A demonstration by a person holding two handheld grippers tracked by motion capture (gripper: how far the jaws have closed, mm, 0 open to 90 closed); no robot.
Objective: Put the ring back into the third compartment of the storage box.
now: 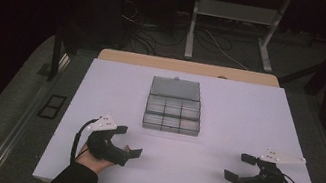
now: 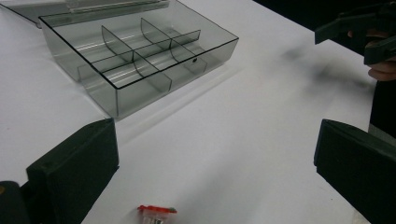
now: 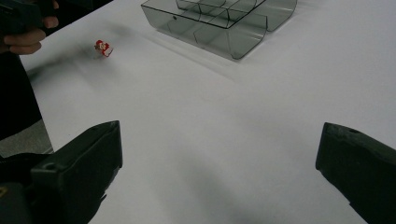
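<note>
Red piece [image 2: 157, 213] lies between open left gripper [image 2: 215, 172] jaws, untouched.

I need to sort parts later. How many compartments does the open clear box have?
6, in two rows of three inside the clear box at mid-table: three along its front wall, three behind them by the opened lid.

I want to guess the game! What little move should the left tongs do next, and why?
Probably ease the left tongs down around the small red-capped piece and close on it. Their jaws stand wide open with the piece lying loose on the white table just between them, and the clear compartment box sits open beyond.
</note>
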